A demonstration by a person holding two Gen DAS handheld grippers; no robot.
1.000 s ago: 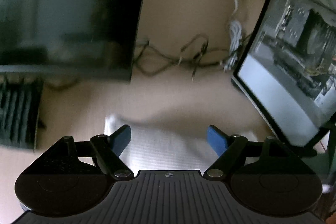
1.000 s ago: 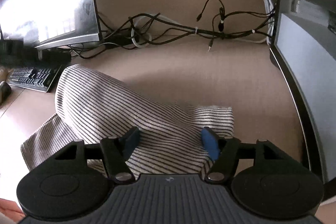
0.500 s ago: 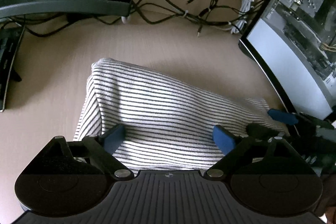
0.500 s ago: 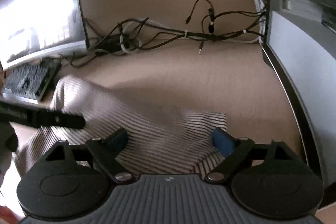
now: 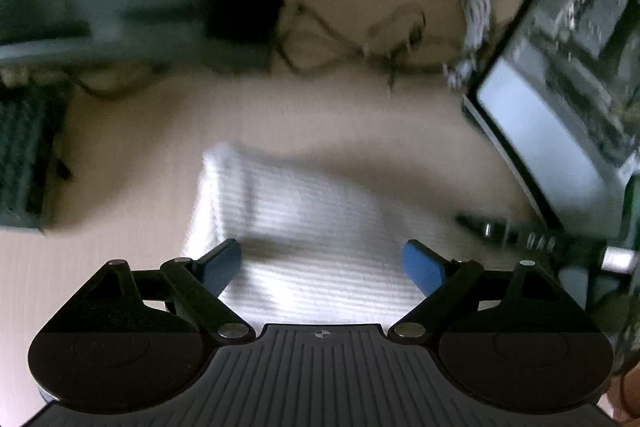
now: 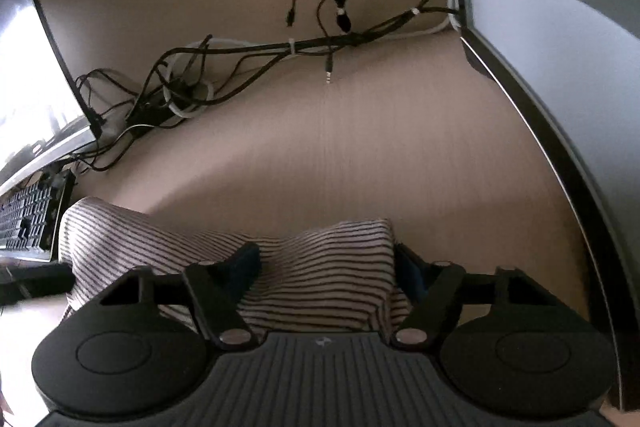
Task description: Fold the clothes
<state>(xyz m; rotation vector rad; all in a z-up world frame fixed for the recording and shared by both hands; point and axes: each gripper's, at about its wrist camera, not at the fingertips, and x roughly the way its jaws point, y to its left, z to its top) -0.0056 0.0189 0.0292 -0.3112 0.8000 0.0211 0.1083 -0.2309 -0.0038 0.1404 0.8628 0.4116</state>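
Both grippers, left gripper [image 5: 322,263] and right gripper [image 6: 326,269], stand wide open over the striped garment [image 6: 312,267], gripping nothing. Through the blur the cloth seems bunched; closing here could pinch several layers and skew the fold.

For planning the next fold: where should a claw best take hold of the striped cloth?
Probably the raised right corner of the white, dark-striped cloth: it stands up between the right claw's open fingers, so approach from the near side.
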